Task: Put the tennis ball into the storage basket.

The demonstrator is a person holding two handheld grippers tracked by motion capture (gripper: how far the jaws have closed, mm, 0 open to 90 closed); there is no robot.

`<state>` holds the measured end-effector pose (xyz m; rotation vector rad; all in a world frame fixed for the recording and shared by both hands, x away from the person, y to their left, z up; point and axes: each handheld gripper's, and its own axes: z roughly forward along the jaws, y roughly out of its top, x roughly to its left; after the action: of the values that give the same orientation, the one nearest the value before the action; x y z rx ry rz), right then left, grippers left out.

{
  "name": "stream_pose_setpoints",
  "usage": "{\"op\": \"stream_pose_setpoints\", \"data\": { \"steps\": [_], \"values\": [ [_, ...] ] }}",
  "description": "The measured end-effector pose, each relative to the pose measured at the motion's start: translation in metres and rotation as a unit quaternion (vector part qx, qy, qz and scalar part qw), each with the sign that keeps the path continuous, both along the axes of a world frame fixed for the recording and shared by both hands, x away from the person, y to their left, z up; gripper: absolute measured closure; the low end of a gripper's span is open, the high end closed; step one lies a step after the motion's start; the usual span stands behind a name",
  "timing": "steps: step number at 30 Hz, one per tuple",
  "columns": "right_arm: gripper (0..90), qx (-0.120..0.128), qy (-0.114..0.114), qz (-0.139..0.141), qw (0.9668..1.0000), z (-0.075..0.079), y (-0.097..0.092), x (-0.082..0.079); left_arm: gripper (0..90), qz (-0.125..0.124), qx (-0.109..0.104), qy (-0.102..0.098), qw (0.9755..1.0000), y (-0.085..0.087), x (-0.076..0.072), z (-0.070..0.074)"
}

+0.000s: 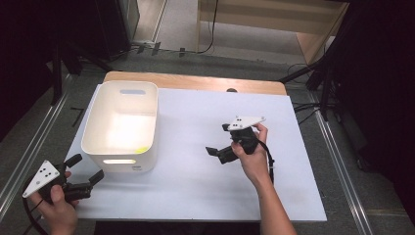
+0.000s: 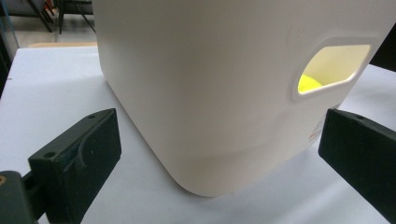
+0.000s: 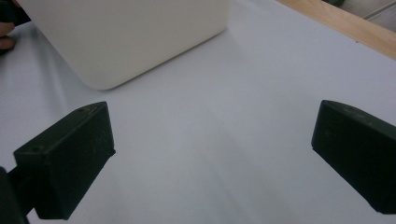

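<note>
A white plastic bin [image 1: 122, 127] with handle cutouts stands on the left part of the white table [image 1: 195, 186]. Something yellow [image 1: 142, 150] lies inside it at the near right corner, glimpsed through the handle hole as a yellow patch [image 2: 309, 84] in the left gripper view. My left gripper [image 1: 88, 168] is open at the bin's near left corner, its jaws wide apart with the bin [image 2: 210, 93] straight ahead and nothing between them. My right gripper [image 1: 219, 139] is open over the middle of the table, pointing left toward the bin [image 3: 126, 37], holding nothing.
The table's wooden far edge [image 1: 195, 81] runs behind the bin. Metal rails [image 1: 29, 147] flank the table on the floor, with cables and stand legs [image 1: 318, 83] at the back right. Bare tabletop [image 3: 233, 116] lies between the right gripper and the bin.
</note>
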<state>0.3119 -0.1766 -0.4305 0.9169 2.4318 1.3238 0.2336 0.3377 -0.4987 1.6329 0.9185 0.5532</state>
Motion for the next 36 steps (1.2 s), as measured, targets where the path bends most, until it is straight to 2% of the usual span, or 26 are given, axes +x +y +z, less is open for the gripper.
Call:
{"op": "stream_pose_setpoints", "data": {
  "steps": [11, 16, 22, 31, 36],
  "values": [
    [0.0, 0.01, -0.006, -0.038, 0.9992, -0.013, -0.037, -0.015, 0.0, 0.002, 0.002, 0.0, 1.0, -0.001, 0.0, 0.0],
    [0.0, 0.014, -0.007, -0.051, 0.9985, -0.02, -0.052, -0.021, 0.0, 0.002, -0.005, 0.002, 1.0, 0.0, 0.0, 0.0],
    [0.0, 0.017, -0.004, -0.068, 0.9976, -0.027, -0.066, -0.028, 0.0, 0.002, -0.002, 0.003, 1.0, 0.0, 0.0, 0.0],
    [0.0, 0.024, -0.017, -0.097, 0.9949, -0.027, -0.096, -0.045, 0.0, 0.004, 0.0, 0.002, 1.0, 0.0, 0.0, 0.0],
    [0.0, 0.03, -0.017, -0.113, 0.993, -0.031, -0.115, -0.057, 0.0, 0.008, 0.002, 0.002, 1.0, -0.001, 0.0, 0.0]
  ]
}}
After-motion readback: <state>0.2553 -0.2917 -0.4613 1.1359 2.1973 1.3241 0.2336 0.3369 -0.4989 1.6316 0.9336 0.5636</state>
